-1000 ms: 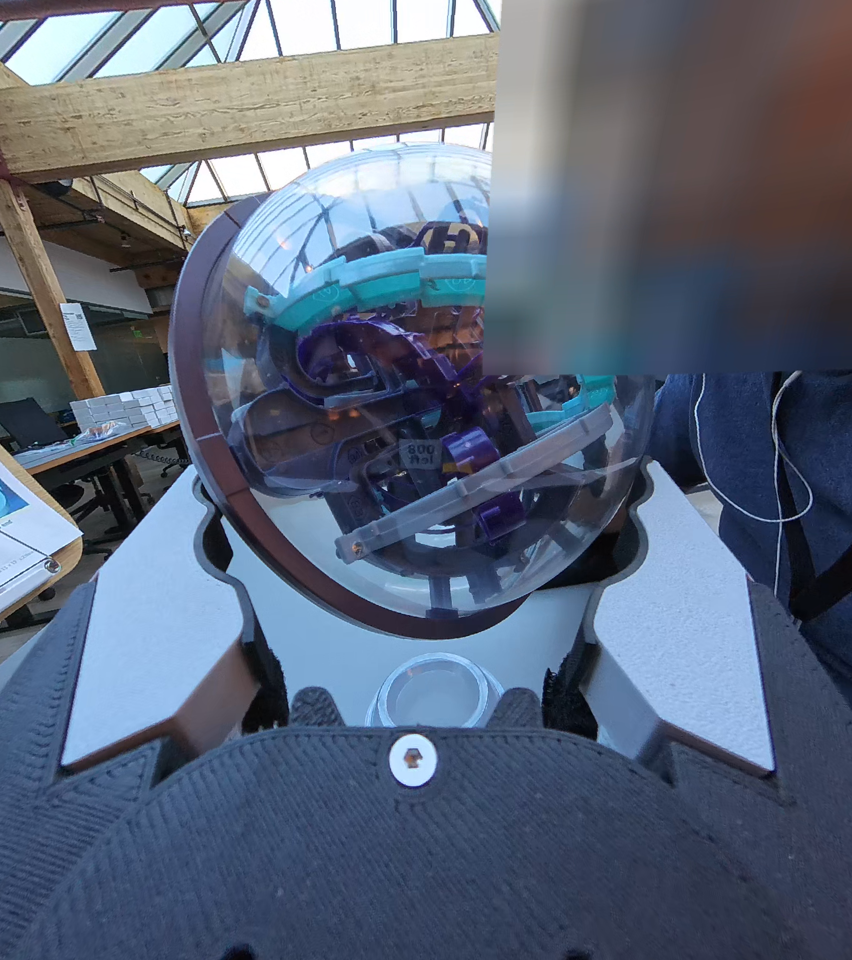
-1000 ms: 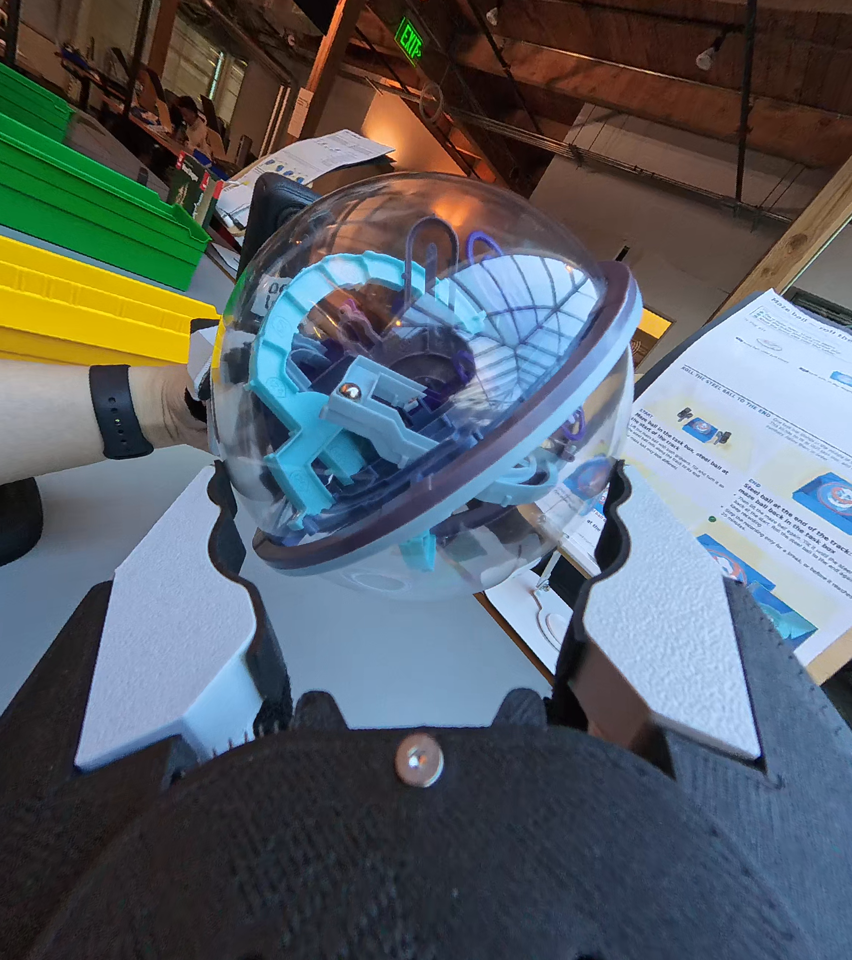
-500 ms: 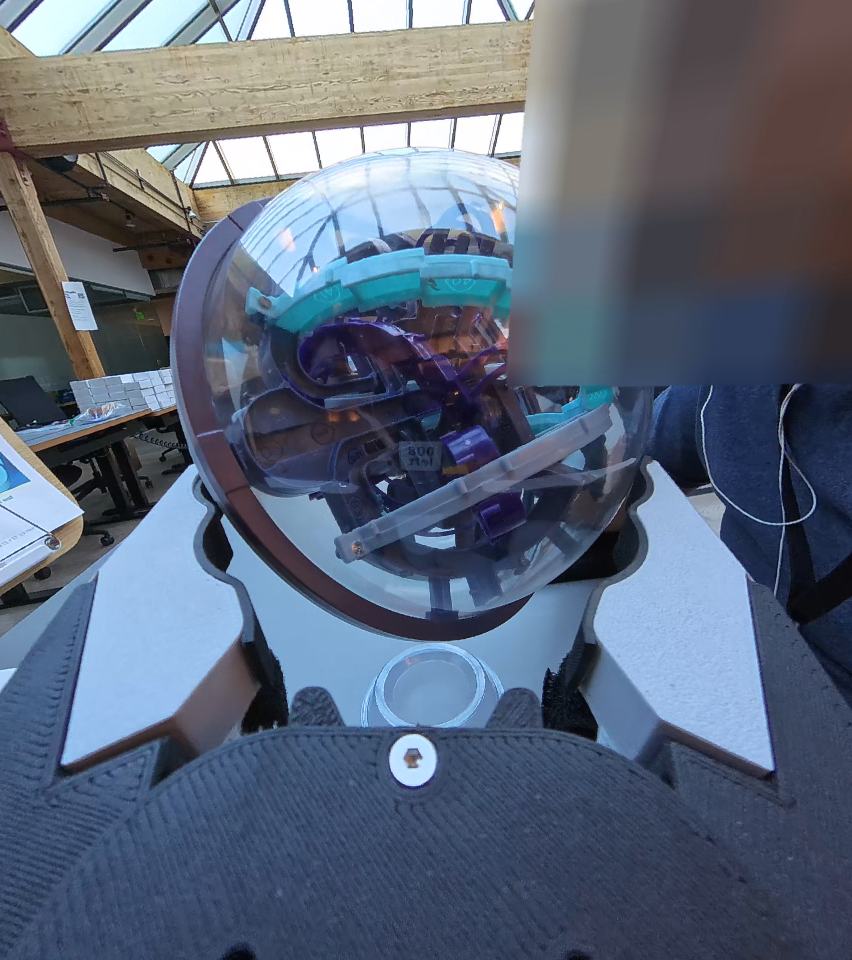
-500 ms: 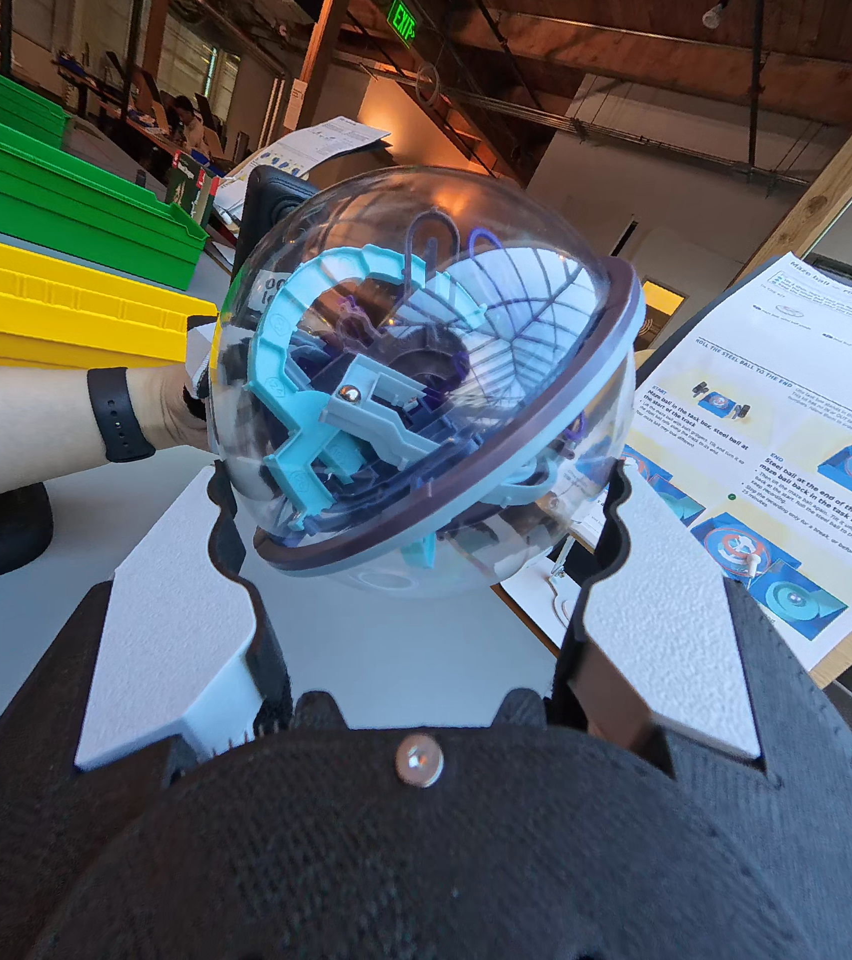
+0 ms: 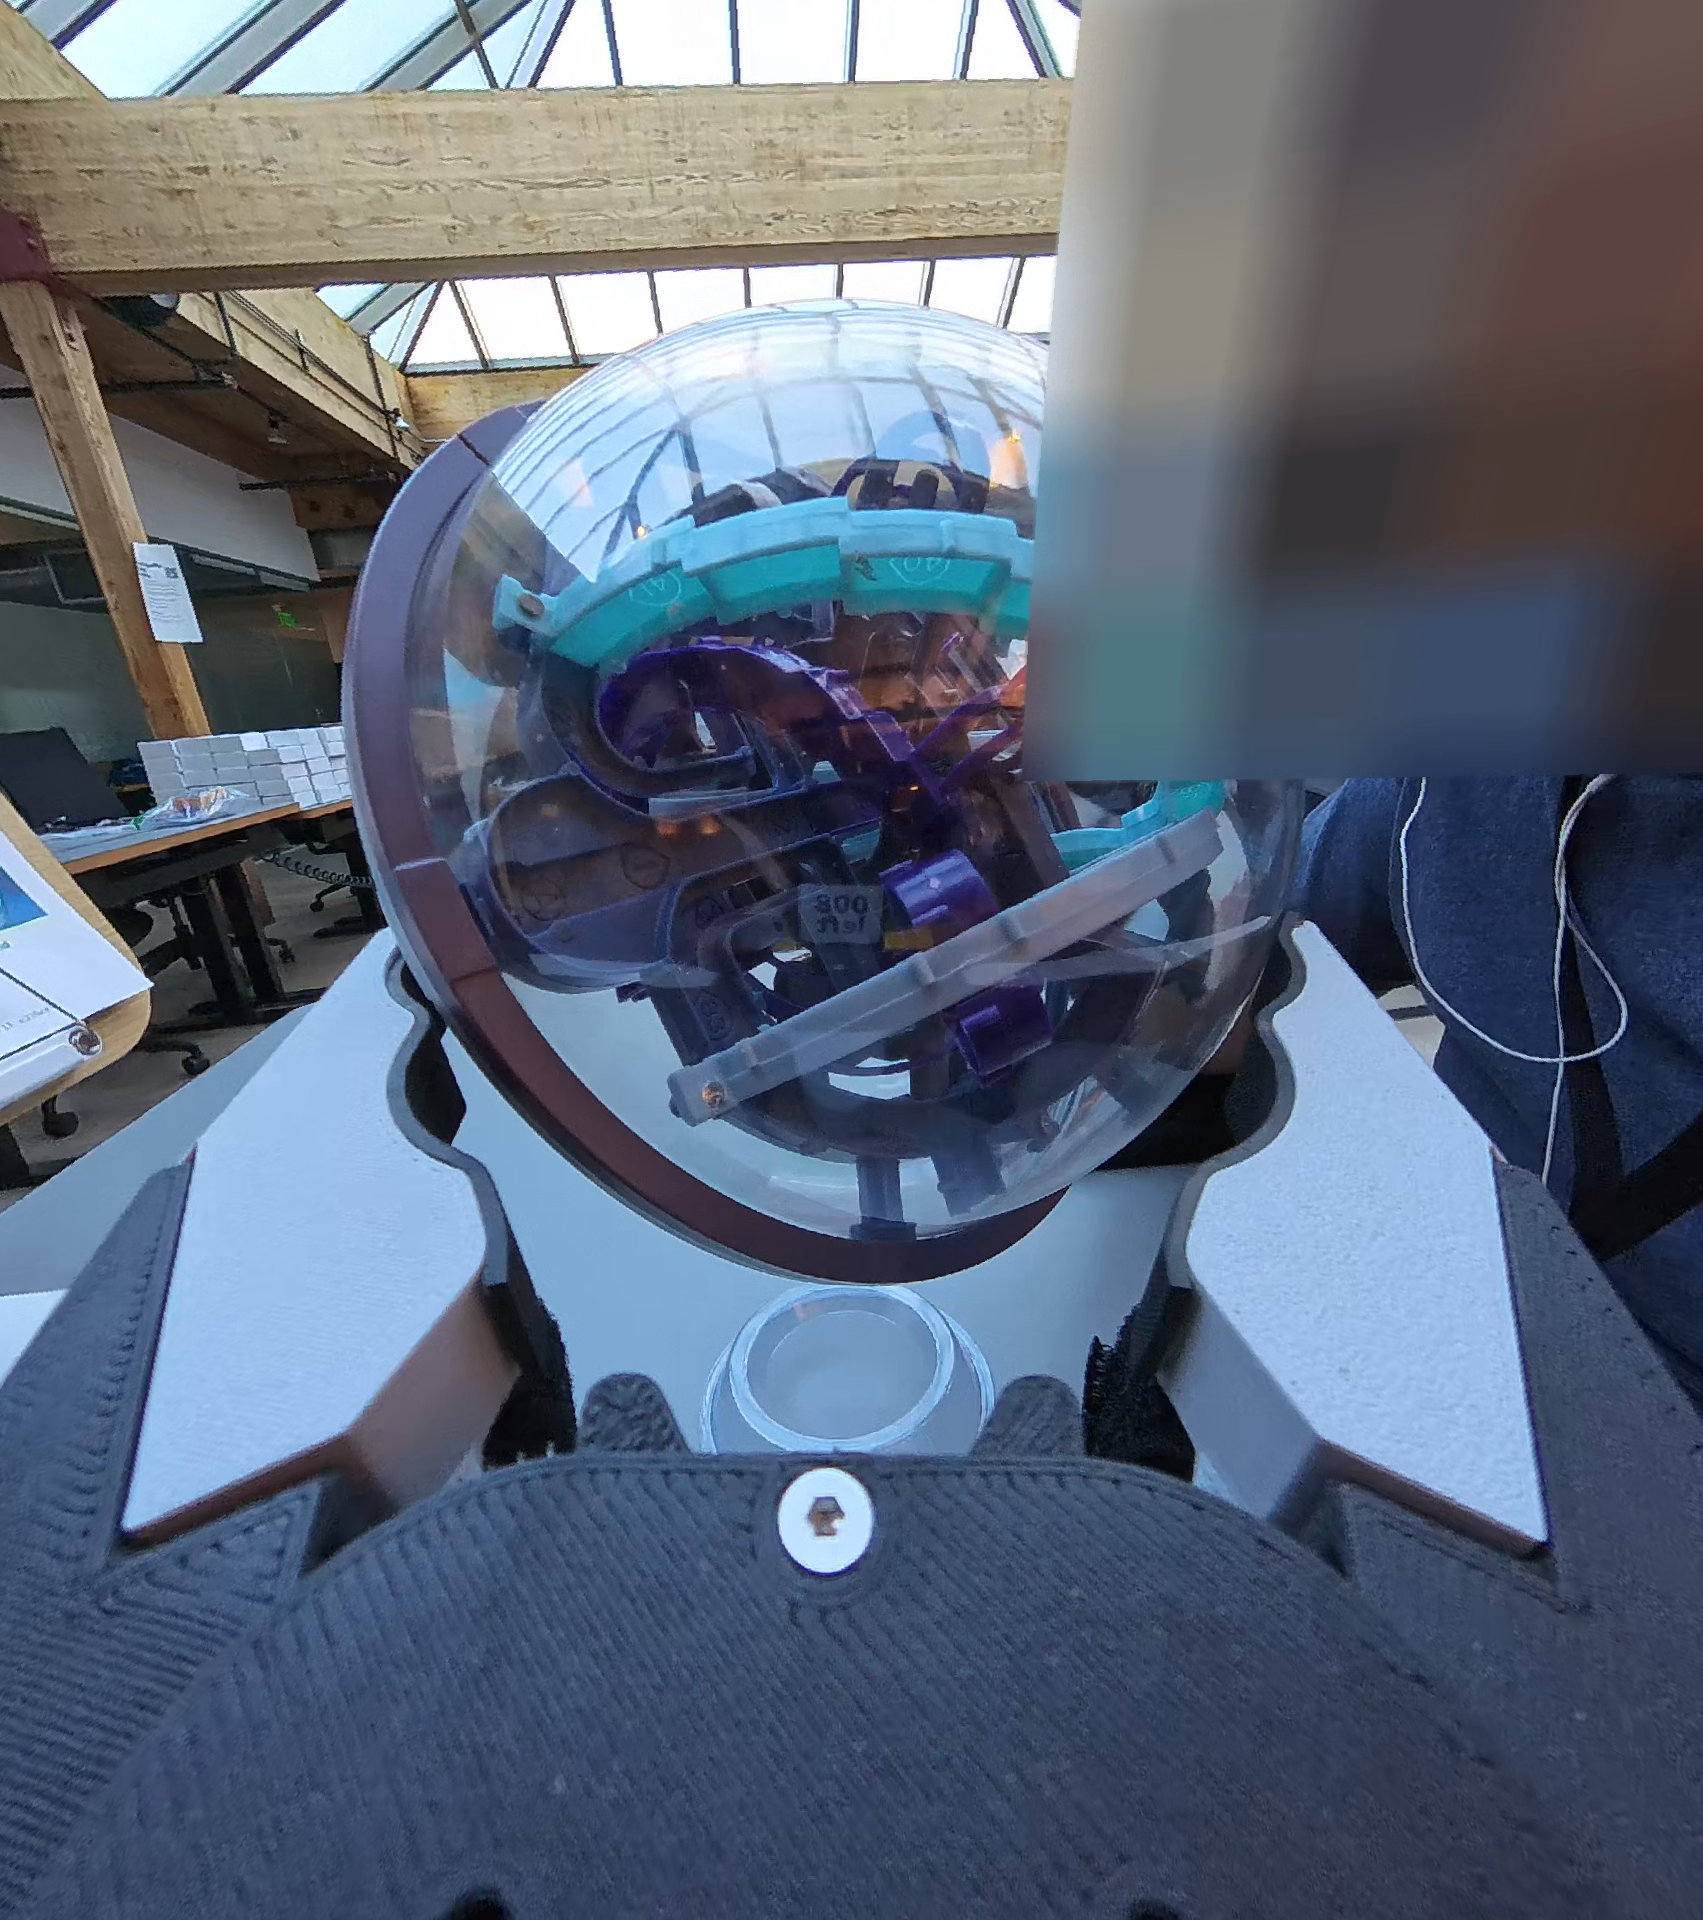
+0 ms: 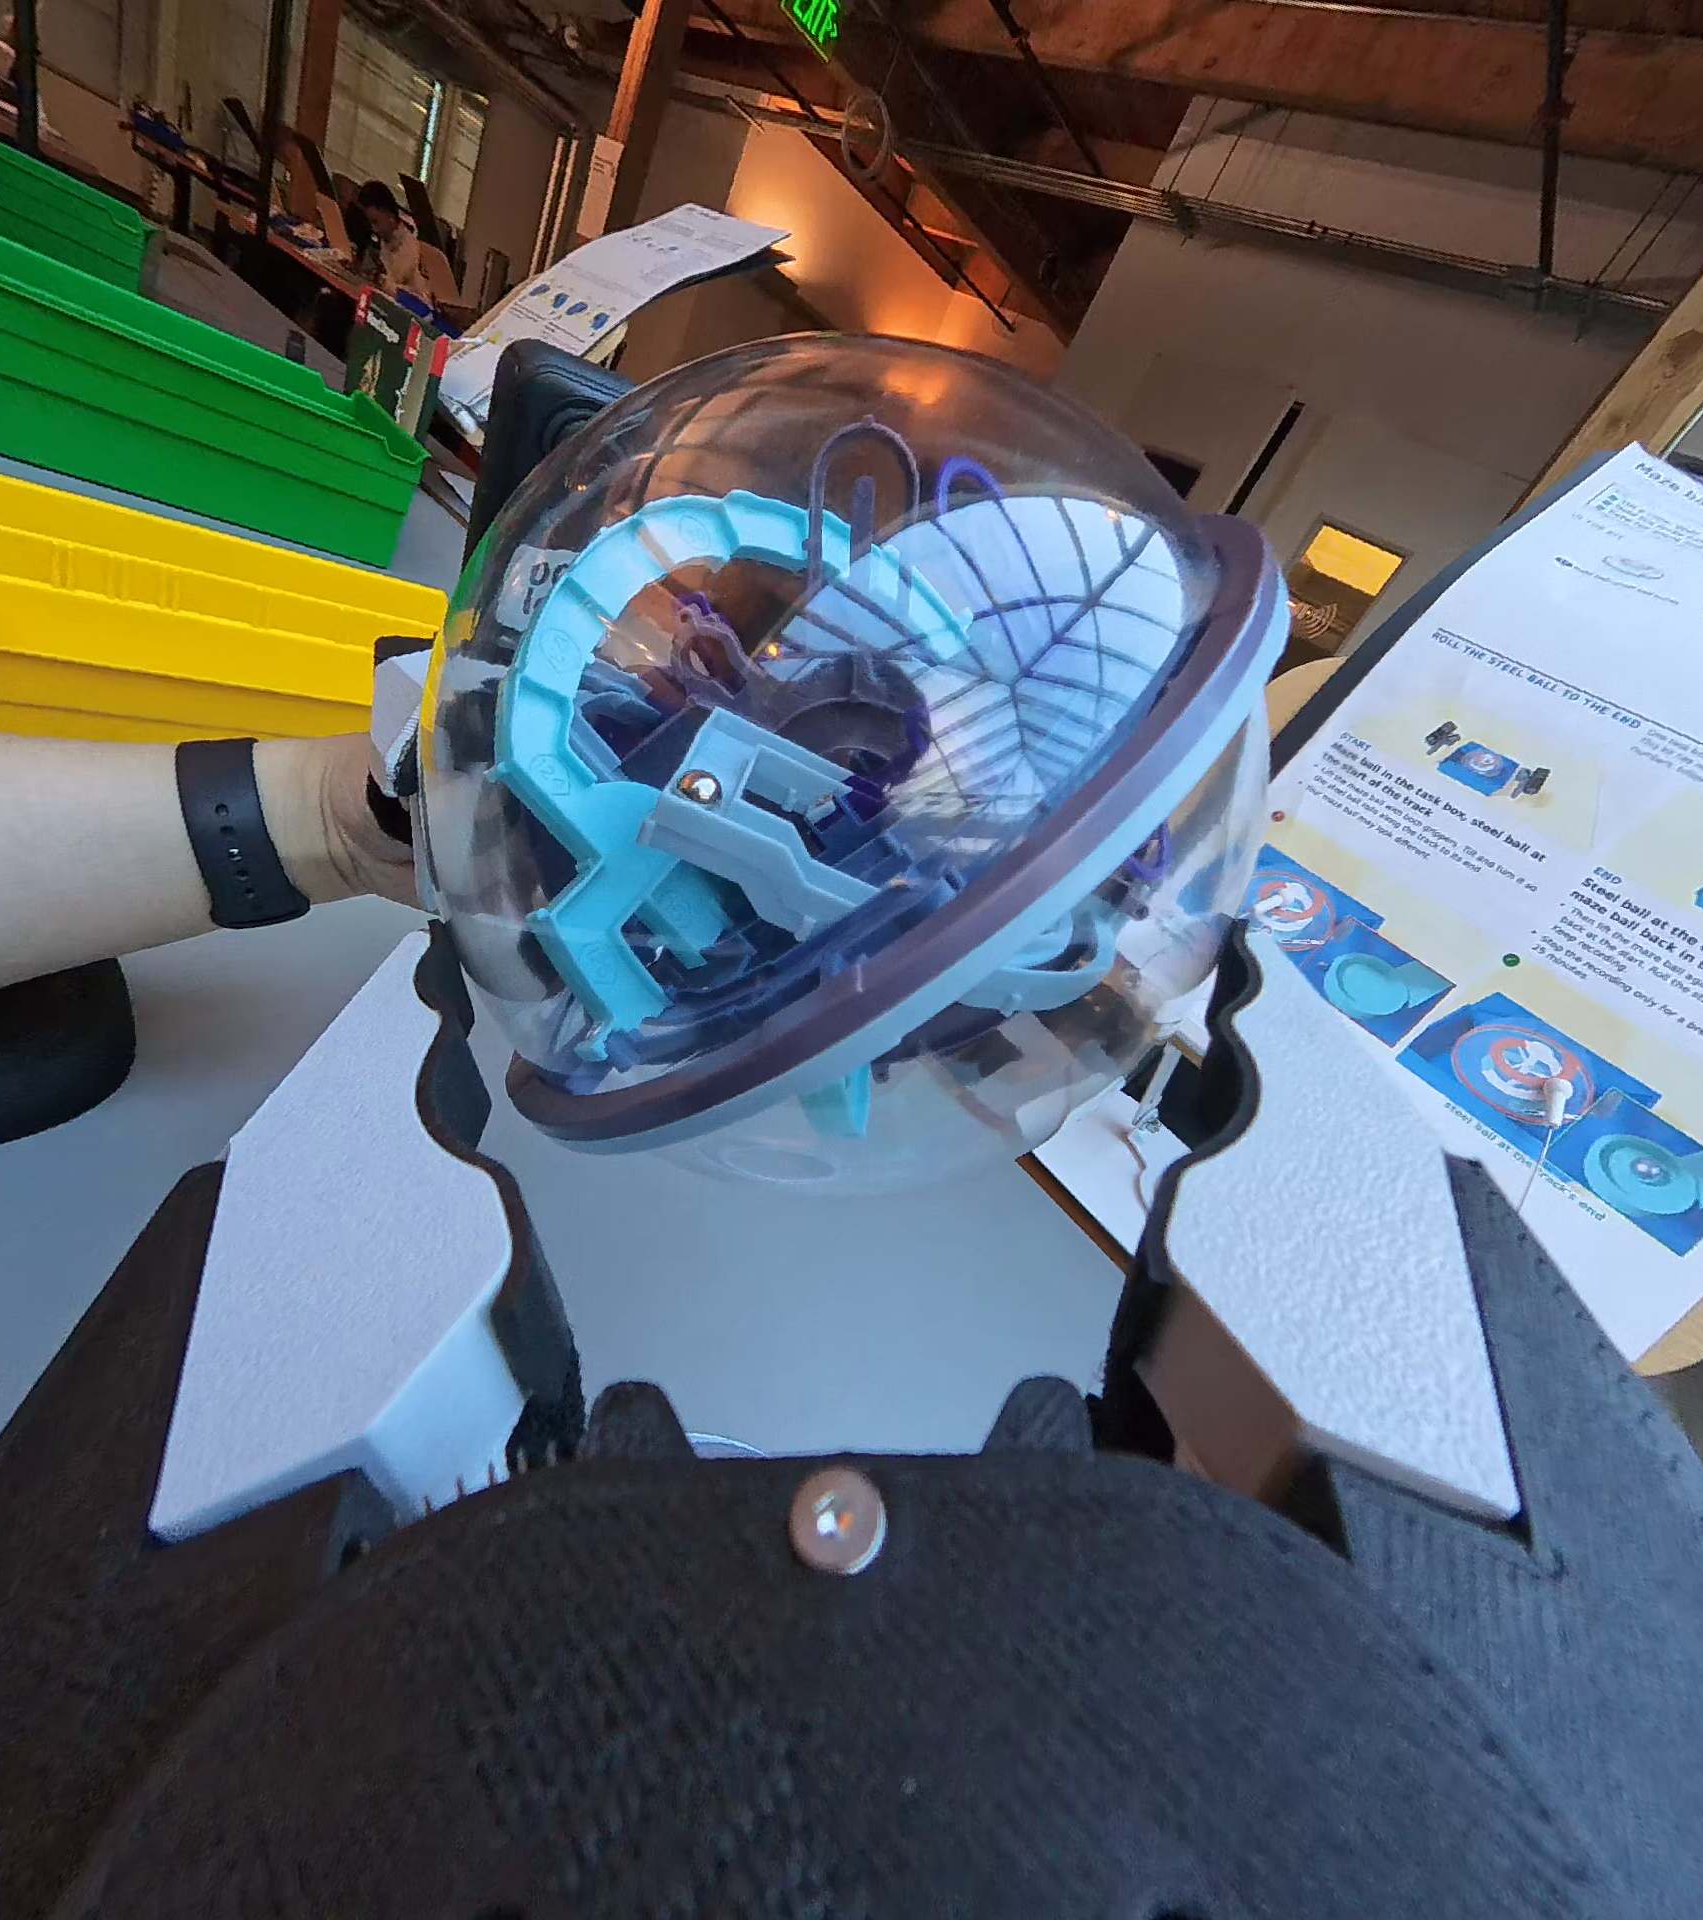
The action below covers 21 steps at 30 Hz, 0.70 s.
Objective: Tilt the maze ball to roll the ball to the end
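steel ball (image 6: 698, 787) inside maze ball (image 6: 847, 769), above table (image 6: 795, 1288)

We see little change. In the right wrist view the steel ball (image 6: 699, 787) sits on the grey track just as a second ago, and the maze ball (image 6: 847, 769) keeps its tilt. The instruction sheet (image 6: 1574, 883) slides further into view, its lower pictures now showing.

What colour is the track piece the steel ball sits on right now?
Grey, beside the light-blue track; the steel ball shows best in the right wrist view.
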### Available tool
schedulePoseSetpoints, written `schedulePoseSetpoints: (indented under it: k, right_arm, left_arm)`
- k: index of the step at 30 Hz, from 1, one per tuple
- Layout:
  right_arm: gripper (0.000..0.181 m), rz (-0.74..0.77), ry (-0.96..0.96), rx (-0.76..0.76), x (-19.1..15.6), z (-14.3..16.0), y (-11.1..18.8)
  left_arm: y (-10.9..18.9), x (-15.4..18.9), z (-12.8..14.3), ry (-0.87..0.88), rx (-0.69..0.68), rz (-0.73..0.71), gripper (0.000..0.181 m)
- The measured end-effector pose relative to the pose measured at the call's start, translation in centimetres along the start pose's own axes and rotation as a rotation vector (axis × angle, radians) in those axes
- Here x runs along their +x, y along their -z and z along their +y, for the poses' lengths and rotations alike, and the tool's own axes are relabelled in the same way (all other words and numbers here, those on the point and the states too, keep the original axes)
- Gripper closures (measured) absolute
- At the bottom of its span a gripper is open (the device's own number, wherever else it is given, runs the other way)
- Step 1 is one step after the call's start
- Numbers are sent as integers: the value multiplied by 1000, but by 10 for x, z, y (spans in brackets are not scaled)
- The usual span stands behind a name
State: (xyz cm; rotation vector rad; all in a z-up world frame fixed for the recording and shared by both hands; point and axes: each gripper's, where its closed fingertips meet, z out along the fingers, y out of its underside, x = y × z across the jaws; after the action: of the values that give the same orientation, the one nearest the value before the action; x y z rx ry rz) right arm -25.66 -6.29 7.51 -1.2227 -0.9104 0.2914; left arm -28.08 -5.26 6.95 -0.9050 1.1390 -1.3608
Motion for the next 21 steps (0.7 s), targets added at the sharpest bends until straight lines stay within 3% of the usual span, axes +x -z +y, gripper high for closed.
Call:
schedulePoseSetpoints:
  k: [21]
  right_arm:
    - [41, -24, -17, -6, -12, 16, -3]
  left_arm:
    - [10, 2, 16, 12, 40, -27, 31]
